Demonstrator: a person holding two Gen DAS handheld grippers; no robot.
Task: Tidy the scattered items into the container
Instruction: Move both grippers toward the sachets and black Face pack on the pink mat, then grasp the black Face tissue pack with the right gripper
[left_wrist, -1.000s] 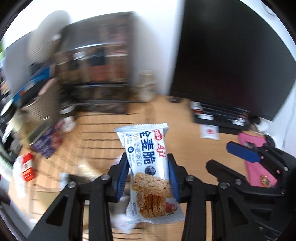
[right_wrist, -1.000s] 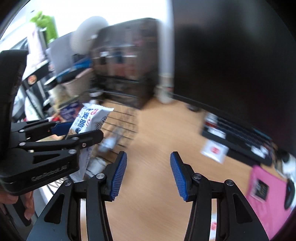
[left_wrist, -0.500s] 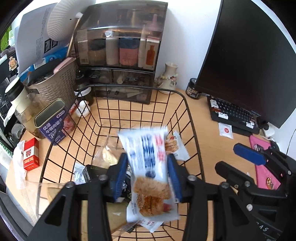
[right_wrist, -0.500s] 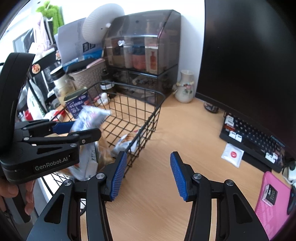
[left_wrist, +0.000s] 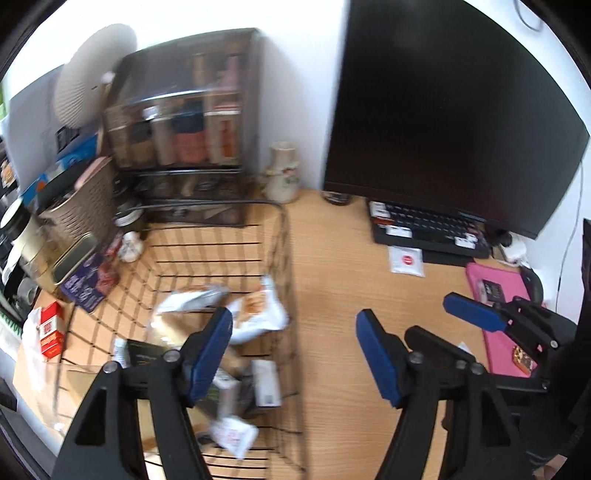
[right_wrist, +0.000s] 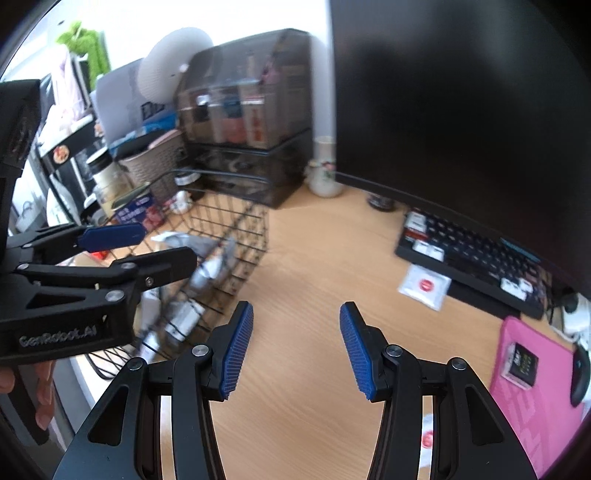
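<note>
A black wire basket (left_wrist: 284, 236) stands on the wooden desk and holds several snack packets, among them a white cereal-bar packet (left_wrist: 255, 314). My left gripper (left_wrist: 295, 343) is open and empty, over the basket's right rim. It shows in the right wrist view (right_wrist: 136, 243) at the left. My right gripper (right_wrist: 295, 347) is open and empty above bare desk, right of the basket (right_wrist: 255, 221). A small white sachet with a red dot (left_wrist: 406, 260) lies on the desk by the keyboard; it also shows in the right wrist view (right_wrist: 424, 286).
A black monitor (left_wrist: 443, 110) and a keyboard (left_wrist: 424, 229) stand at the back right. A pink pad (right_wrist: 532, 387) lies at the right. A dark organiser (left_wrist: 184, 147), a white vase (left_wrist: 282, 177), a woven bin (left_wrist: 81, 199) and a tin (left_wrist: 74, 258) crowd the back left.
My left gripper has opened and let go of the cereal-bar packet, which now lies in the basket. The left gripper has shifted right. The right gripper stays open.
</note>
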